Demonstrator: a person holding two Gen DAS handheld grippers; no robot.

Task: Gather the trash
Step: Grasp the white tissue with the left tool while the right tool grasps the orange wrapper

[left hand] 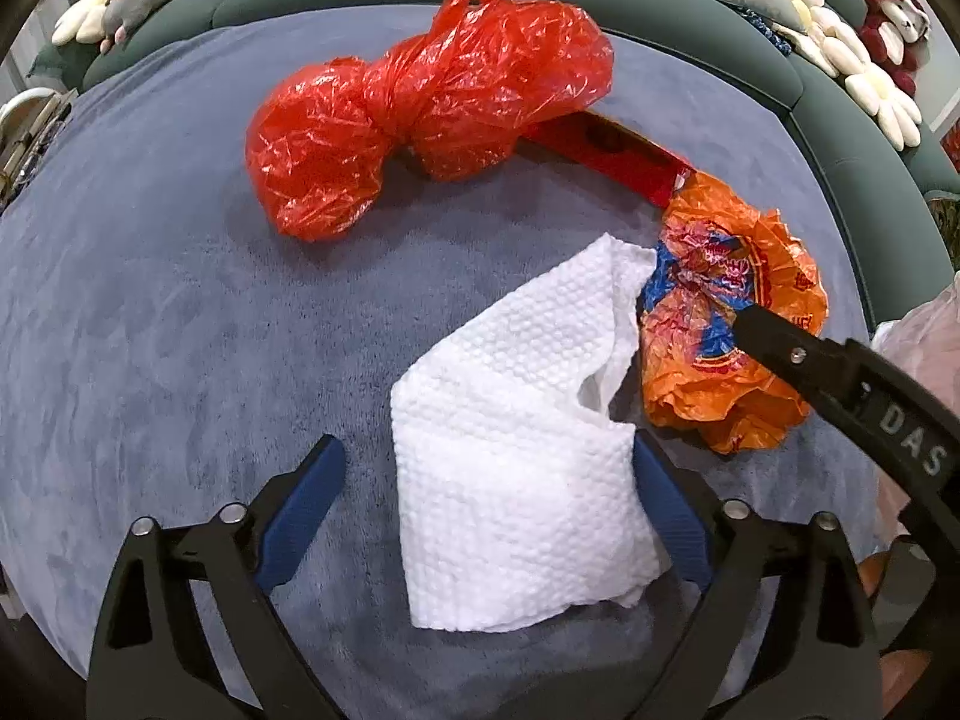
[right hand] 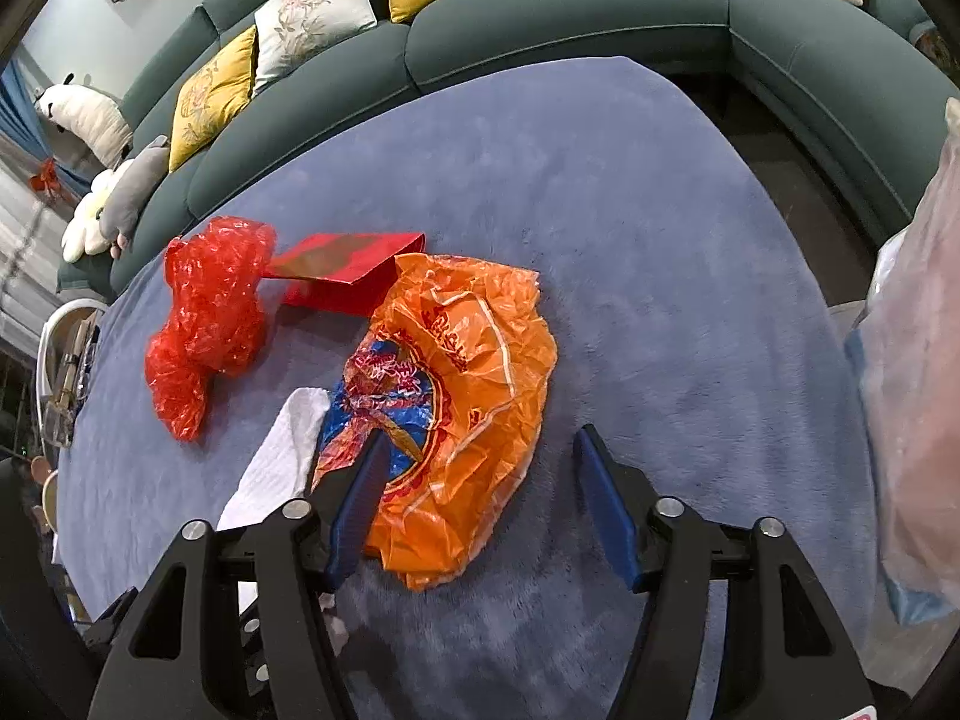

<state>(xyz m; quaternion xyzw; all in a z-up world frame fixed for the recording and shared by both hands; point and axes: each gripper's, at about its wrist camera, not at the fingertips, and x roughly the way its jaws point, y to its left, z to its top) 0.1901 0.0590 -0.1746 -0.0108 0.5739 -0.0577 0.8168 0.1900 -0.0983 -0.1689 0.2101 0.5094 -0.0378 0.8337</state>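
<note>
A crumpled white paper towel [left hand: 510,480] lies on the blue-grey plush cover [left hand: 150,300]. My left gripper [left hand: 486,468] points down over it, open, one blue finger on each side; the left finger stands clear of the towel and the right one is partly hidden behind it. Just to the right lies a crumpled orange plastic bag [right hand: 480,360] with blue print. My right gripper [right hand: 480,450] is open around its near part: the left finger rests over the blue print, the right finger is apart from the bag. That gripper's finger [left hand: 774,336] also shows in the left wrist view.
A knotted red plastic bag [left hand: 420,102] and a flat red paper packet [left hand: 618,156] lie farther back. A translucent pale bag [right hand: 918,360] hangs at the right edge. A green sofa [right hand: 540,30] with cushions and plush toys curves around the far side.
</note>
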